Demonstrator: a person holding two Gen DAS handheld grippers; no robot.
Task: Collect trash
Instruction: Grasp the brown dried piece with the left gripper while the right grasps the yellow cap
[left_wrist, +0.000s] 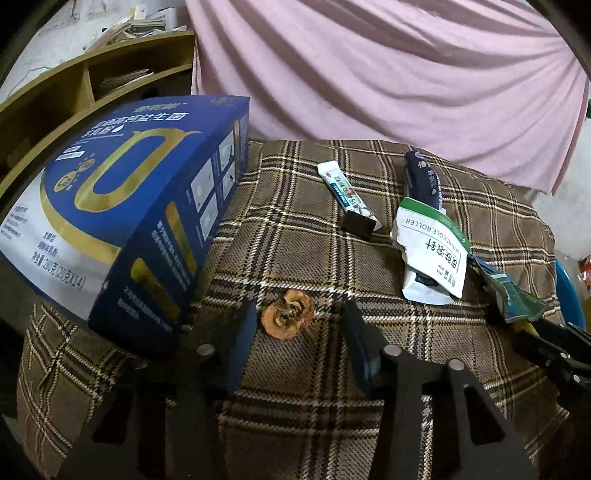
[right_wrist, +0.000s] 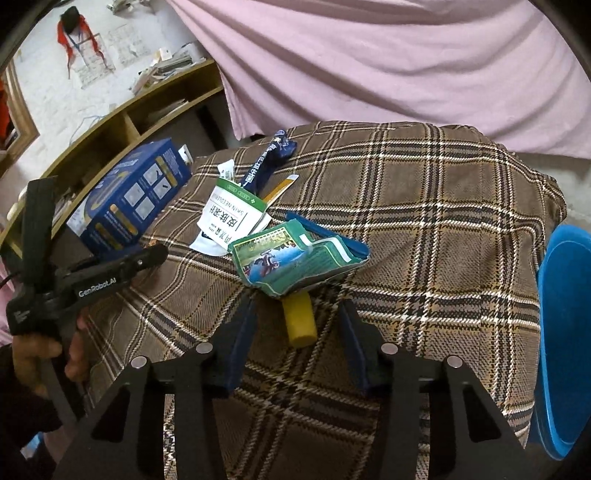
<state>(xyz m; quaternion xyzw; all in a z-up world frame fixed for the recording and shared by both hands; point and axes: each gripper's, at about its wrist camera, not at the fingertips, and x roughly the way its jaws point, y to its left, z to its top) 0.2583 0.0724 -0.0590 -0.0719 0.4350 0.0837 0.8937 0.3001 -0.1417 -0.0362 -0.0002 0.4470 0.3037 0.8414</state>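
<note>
A pink curtain (left_wrist: 388, 70) hangs behind everything. In front of it a brown plaid cloth (right_wrist: 424, 229) covers the surface that carries the trash. A wooden shelf (left_wrist: 48, 99) with papers stands at the far left, and a blue bin (right_wrist: 565, 325) shows at the right edge of the right wrist view.

On the left of the cloth sits a big blue box (left_wrist: 140, 221), tilted, its near corner just beside the left claw's left finger.

The trash lies in a loose group on the far middle of the cloth. A white pouch (left_wrist: 432, 251) with a green top overlaps a dark blue wrapper (left_wrist: 421, 177) behind it. Beside the pouch, nearer the right claw, lies a crumpled green packet (right_wrist: 295, 258), and a yellow tube (right_wrist: 299, 321) pokes out from under its near edge. A small white tube (left_wrist: 347, 195) lies apart, left of the pouch. An orange peel (left_wrist: 288, 314) lies alone near the cloth's front.

The left claw (left_wrist: 299, 325) is released, fingers spread, with the peel between the tips but untouched. The right claw (right_wrist: 299, 317) is also spread wide, grasping nothing; the yellow tube lies between its fingers and the green packet just beyond the tips. A hand (right_wrist: 44, 354) grips the left claw's handle
</note>
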